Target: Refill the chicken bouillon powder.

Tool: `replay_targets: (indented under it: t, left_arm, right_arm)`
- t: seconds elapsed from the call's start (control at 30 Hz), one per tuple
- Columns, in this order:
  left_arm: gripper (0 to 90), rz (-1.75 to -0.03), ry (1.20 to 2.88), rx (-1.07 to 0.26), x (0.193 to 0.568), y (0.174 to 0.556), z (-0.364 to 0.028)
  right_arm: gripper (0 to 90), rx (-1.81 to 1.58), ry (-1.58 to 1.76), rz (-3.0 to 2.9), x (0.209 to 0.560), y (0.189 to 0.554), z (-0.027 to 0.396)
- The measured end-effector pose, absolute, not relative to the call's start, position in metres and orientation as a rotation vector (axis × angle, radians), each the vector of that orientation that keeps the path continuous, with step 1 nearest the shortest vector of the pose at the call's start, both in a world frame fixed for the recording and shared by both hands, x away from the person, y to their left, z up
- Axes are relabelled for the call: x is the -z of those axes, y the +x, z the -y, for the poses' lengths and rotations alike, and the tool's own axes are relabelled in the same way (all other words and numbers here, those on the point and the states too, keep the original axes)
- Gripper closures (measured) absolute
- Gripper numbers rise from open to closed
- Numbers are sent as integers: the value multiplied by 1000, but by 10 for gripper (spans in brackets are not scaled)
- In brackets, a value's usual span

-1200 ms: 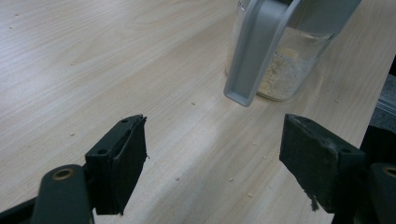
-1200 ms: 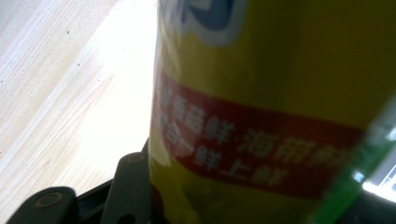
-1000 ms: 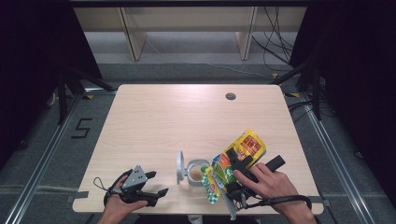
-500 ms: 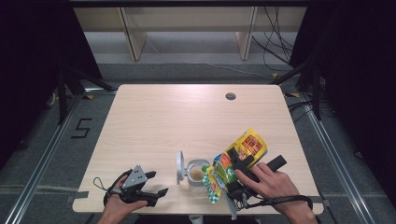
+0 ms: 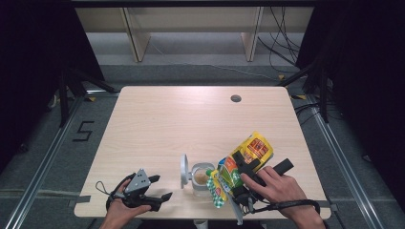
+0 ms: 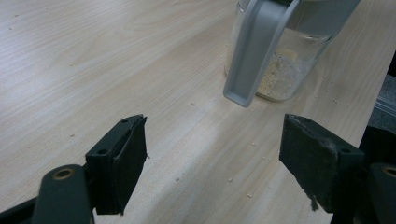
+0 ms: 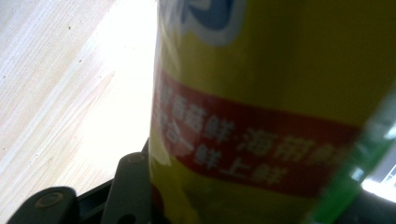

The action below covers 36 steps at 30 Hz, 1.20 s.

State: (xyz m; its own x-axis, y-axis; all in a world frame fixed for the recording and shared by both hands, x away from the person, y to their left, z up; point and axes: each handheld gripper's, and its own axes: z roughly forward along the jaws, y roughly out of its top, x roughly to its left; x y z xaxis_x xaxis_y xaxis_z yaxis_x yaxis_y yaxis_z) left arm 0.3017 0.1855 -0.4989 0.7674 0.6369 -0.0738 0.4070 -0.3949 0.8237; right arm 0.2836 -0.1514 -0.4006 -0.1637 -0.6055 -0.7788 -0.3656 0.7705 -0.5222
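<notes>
The fingers of the right gripper (image 5: 235, 168) are clamped, about half closed, on a yellow and green snack bag (image 5: 241, 161). In the right gripper view the bag (image 7: 280, 112), with its red band of print, sits pressed right against the one finger (image 7: 128, 191) that is visible there. The bag is tipped on its side, with its lower end pointing left and down toward an open clear jar (image 5: 201, 177) at the near edge of the desk (image 5: 191, 124).

Compared with a second ago, nothing has shifted: the bag hangs at the same tilt over the jar and both hands are in the same places. This looks like a held pouring pose, with the contents settling or yet to come out.

The jar has a layer of pale crumbs at the bottom, and its grey hinged lid (image 5: 184, 170) stands up on its left side.

Near left on the desk, the left gripper (image 5: 160, 190) lies low with its fingers (image 6: 119, 163) wide apart and nothing between them. They point at the jar (image 6: 285, 70), which stands a little way off. Loose crumbs dot the wood around it.
</notes>
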Motion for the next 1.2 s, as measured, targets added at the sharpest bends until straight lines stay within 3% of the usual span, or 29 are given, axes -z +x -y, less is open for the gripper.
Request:
replay_targets:
  t: [1.2]
  left_arm:
    - [223,-800,1995,-312,500,301,-186]
  right_arm:
    - [560,238,-738,-1790,403,283,152]
